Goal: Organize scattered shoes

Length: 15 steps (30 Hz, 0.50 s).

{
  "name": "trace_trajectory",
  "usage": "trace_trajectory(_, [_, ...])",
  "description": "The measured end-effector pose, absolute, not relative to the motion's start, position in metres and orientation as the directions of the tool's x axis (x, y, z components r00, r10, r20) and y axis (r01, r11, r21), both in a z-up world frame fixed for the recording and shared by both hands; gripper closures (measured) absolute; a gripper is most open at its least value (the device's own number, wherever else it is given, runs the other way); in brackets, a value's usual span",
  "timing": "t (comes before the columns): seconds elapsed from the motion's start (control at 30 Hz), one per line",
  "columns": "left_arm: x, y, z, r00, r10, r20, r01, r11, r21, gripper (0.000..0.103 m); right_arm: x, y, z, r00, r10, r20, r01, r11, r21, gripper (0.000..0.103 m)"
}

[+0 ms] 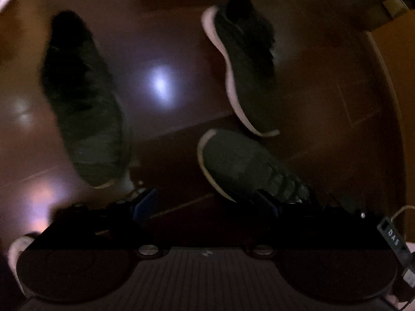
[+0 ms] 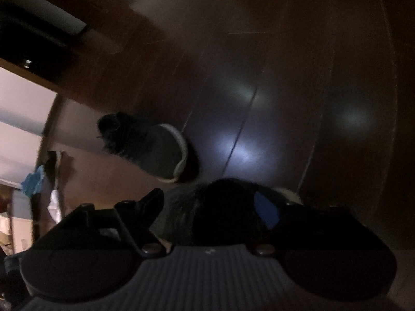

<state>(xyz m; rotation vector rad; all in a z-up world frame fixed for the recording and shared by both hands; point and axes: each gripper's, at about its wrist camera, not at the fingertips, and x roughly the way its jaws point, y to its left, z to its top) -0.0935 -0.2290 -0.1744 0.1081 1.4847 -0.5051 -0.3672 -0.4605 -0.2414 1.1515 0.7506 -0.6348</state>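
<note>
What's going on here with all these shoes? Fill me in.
A person holding a claw in each hand is tidying dark sneakers scattered on a wooden floor. The right claw has a dark shoe between its fingers, though the dim view doesn't show if they have closed on it. The left claw is open and empty above three more sneakers: one at left, one upper right, one nearest.

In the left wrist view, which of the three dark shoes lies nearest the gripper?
The lower right shoe, its laces reaching the left gripper fingers; the other two lie farther up the floor.
</note>
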Motion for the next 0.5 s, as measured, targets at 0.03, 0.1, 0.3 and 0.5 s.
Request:
trace_trajectory(0.03, [-0.094, -0.227, -0.170, 0.022, -0.244, -0.970, 0.386, 0.897, -0.217, 0.016, -0.363, -0.458, -0.246, 0.595, -0.052, -0.802, 0.777, 0.293, 0.557, 0.024])
trace_trajectory(0.1, [-0.091, -0.220, -0.155, 0.059, -0.221, -0.973, 0.392, 0.902, -0.181, 0.016, -0.354, -0.452, -0.255, 0.579, -0.040, -0.814, 0.785, 0.299, 0.543, 0.024])
trace_trajectory(0.3, [-0.092, -0.205, -0.151, 0.148, -0.149, -0.978, 0.435, 0.898, -0.072, 0.012, -0.329, -0.444, -0.271, 0.535, -0.069, -0.842, 0.811, 0.320, 0.489, 0.027])
trace_trajectory(0.5, [-0.088, -0.200, -0.184, 0.079, -0.165, -0.983, 0.341, 0.931, -0.129, 0.012, -0.307, -0.439, -0.273, 0.502, -0.068, -0.862, 0.801, 0.413, 0.434, 0.049])
